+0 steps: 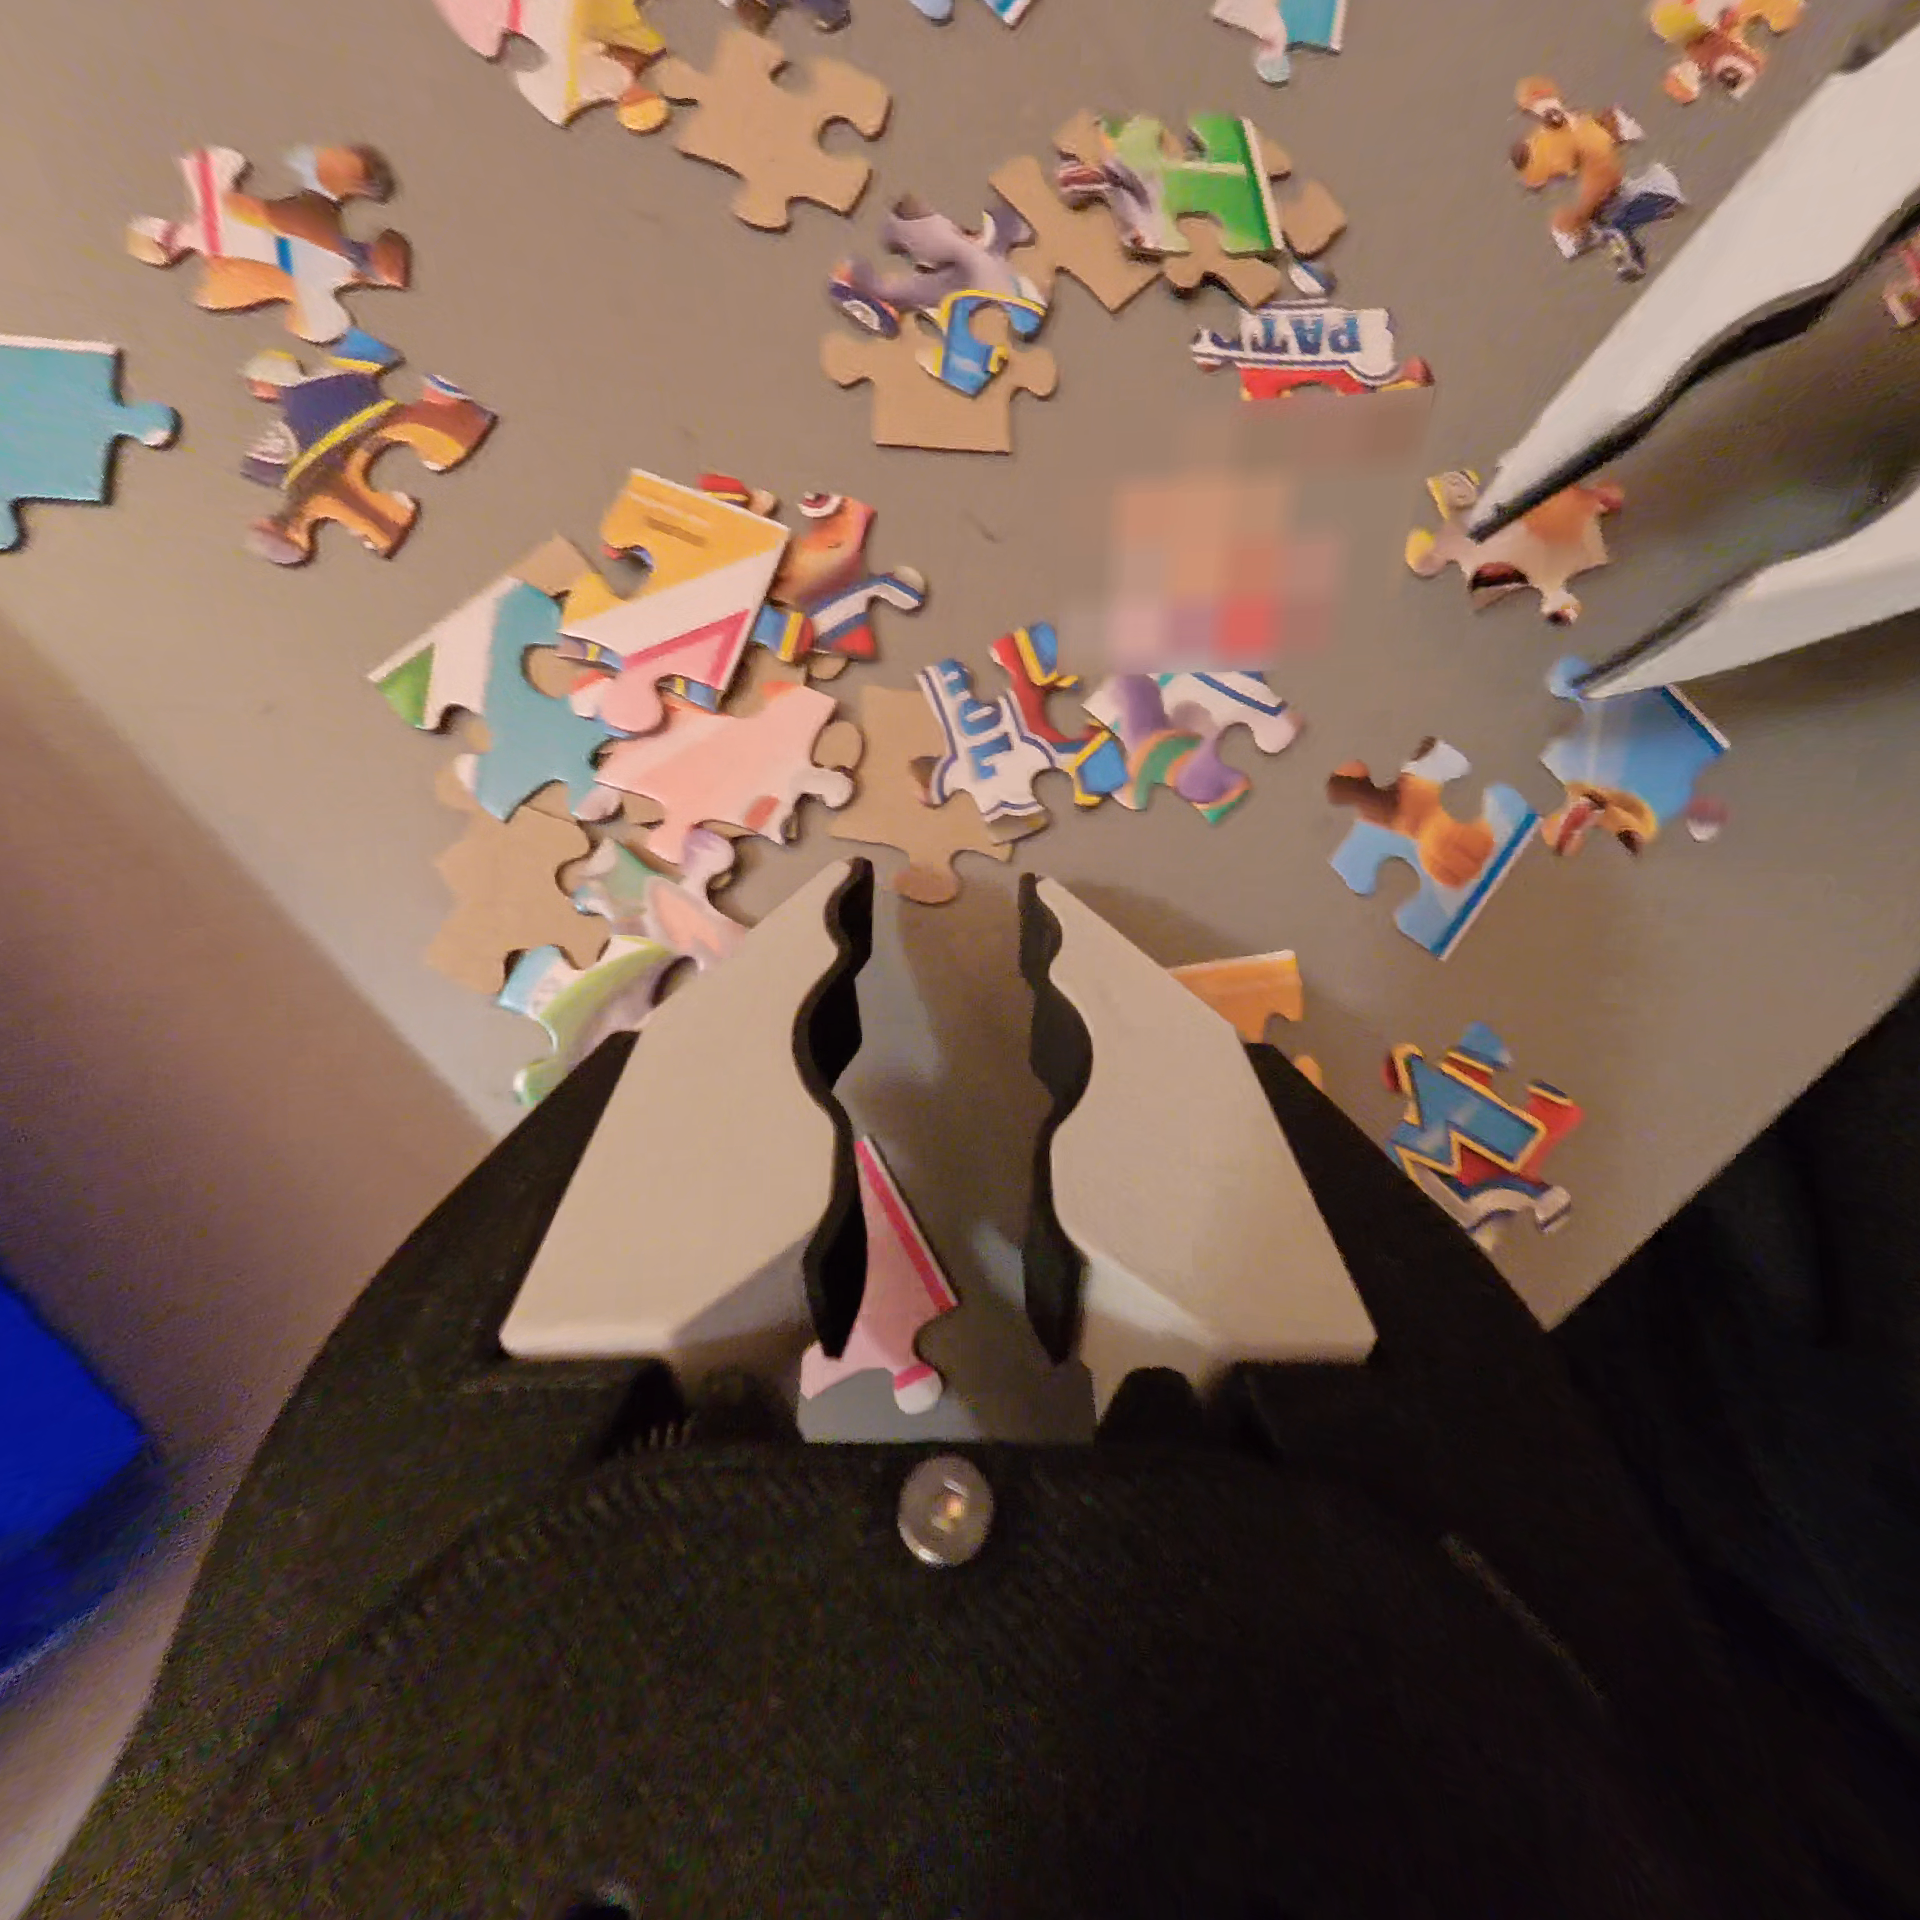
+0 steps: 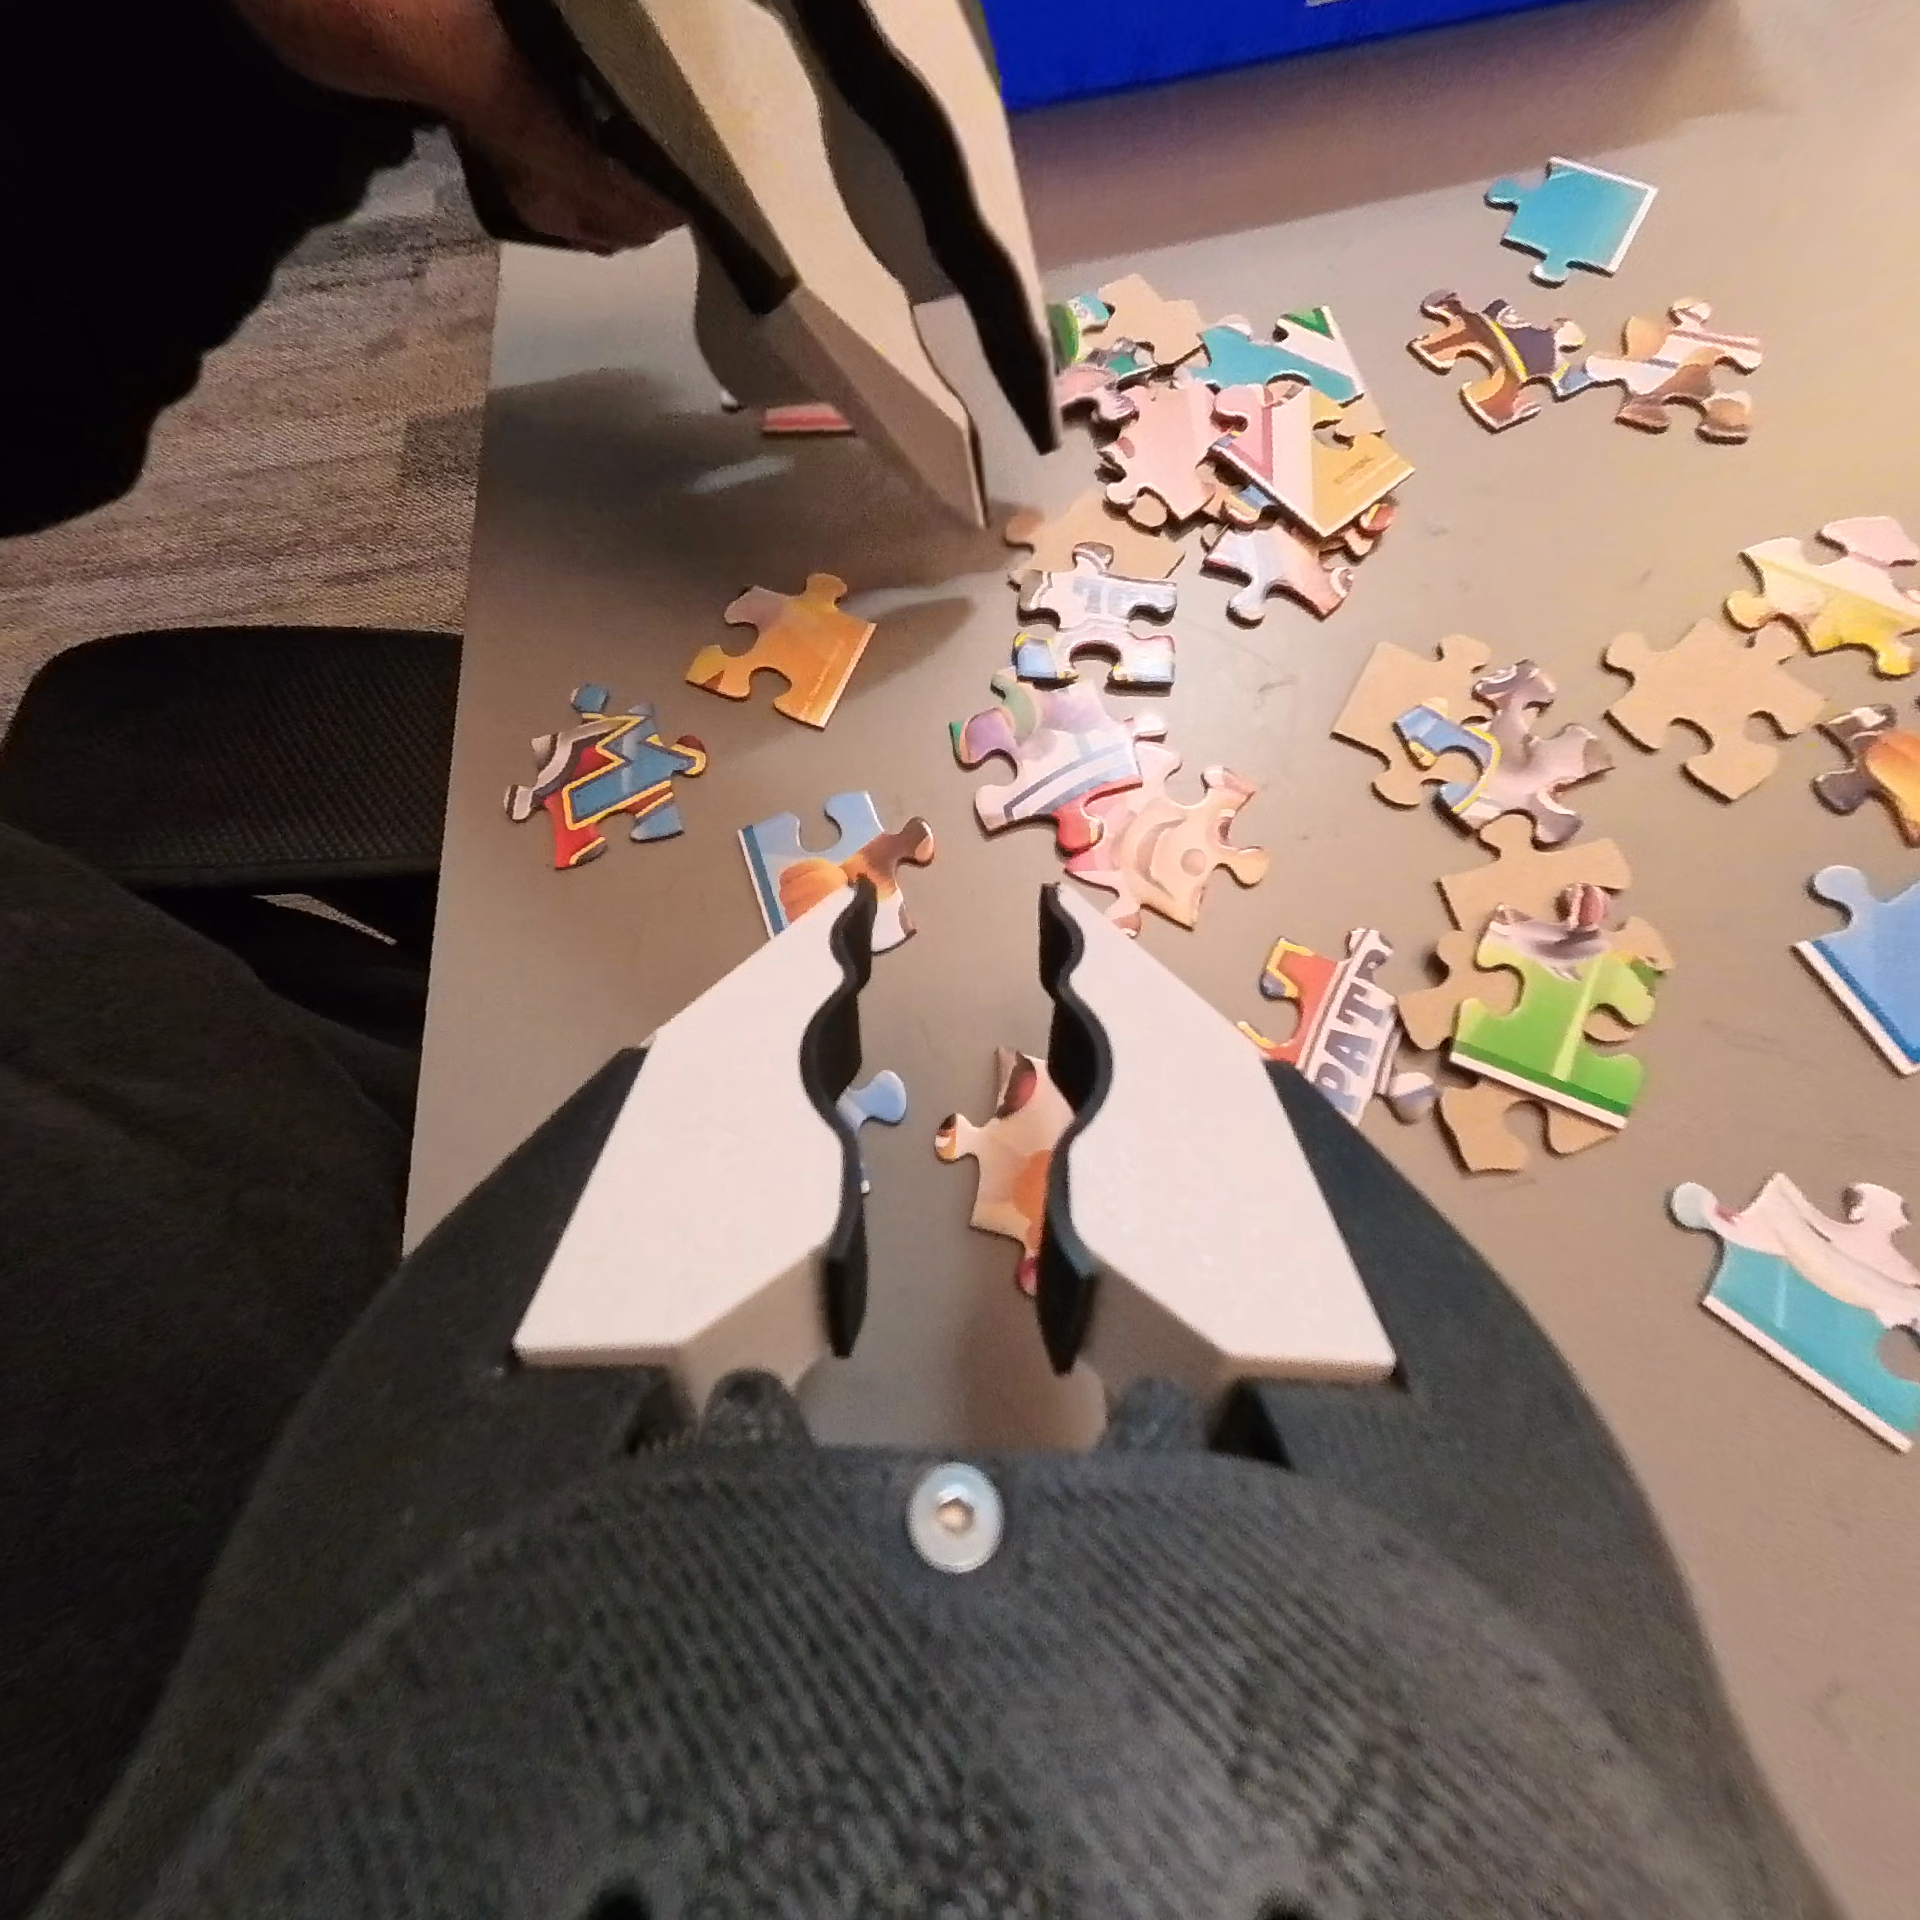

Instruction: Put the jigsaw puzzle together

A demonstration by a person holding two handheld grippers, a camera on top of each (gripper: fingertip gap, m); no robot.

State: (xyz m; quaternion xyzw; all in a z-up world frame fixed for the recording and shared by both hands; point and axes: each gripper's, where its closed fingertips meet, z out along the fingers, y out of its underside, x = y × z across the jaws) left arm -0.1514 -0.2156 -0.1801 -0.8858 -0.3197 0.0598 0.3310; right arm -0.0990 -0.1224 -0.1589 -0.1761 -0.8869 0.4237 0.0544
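Many loose jigsaw pieces lie on a grey table (image 1: 582, 416), some face down. My left gripper (image 1: 943, 878) is open, near the table's front edge, just short of a heap of pink, teal and yellow pieces (image 1: 675, 675). A pink piece with a red stripe (image 1: 894, 1278) shows low between its fingers; it lies flat on the table (image 2: 805, 419) and only the left pad overlaps it. My right gripper (image 2: 956, 899) is open above an orange-and-white piece (image 2: 1003, 1153) and a blue-edged piece (image 2: 821, 873). In the left wrist view its fingertips (image 1: 1481, 525) hover over those pieces.
A blue box (image 2: 1143, 42) stands at the table's far end and also shows in the left wrist view (image 1: 52, 1455). A black chair (image 2: 229, 748) and a person's dark clothing (image 2: 156, 1143) are beside the table edge. A hand (image 2: 561, 135) holds the left gripper (image 2: 1010, 478). About 12 centimetres separates my left fingertips from my right.
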